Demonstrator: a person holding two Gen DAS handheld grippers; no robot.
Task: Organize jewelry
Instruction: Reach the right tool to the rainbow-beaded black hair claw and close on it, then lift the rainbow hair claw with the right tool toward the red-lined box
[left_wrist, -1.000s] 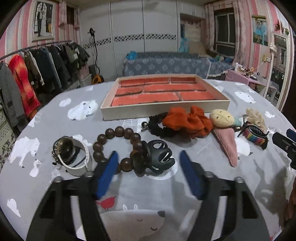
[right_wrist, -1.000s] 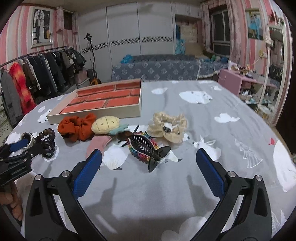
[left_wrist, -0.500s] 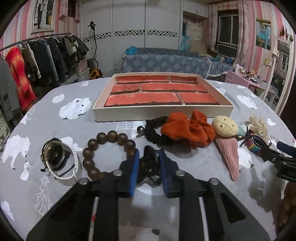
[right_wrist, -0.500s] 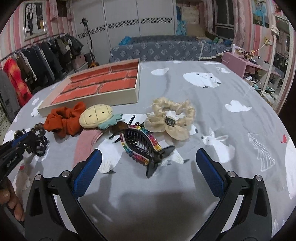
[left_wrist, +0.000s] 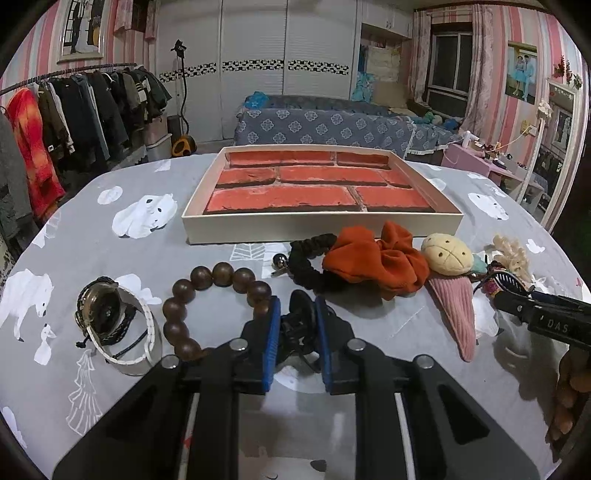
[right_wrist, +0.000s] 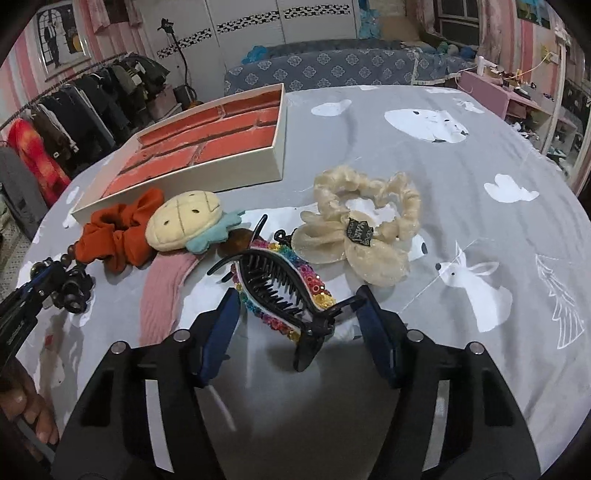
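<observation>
Left gripper (left_wrist: 295, 332) is clamped on the black claw clip (left_wrist: 300, 319), which sits low on the worktop (left_wrist: 110, 258) beside the bead bracelet (left_wrist: 207, 291); whether it has lifted clear cannot be told. Right gripper (right_wrist: 295, 325) stands apart, its fingers either side of the rainbow clip (right_wrist: 284, 291) and not yet pressing it. Sorting looks barely begun: the tray (left_wrist: 321, 230), with its brick-patterned floor, holds nothing. Everything else lies outside it on the worktop: the bangles (left_wrist: 114, 328), black hair tie (left_wrist: 306, 266), orange scrunchie (left_wrist: 373, 258), plush pineapple (left_wrist: 447, 254), pink clip (left_wrist: 456, 310) and cream scrunchie (right_wrist: 365, 225). All of these seem left to place.
</observation>
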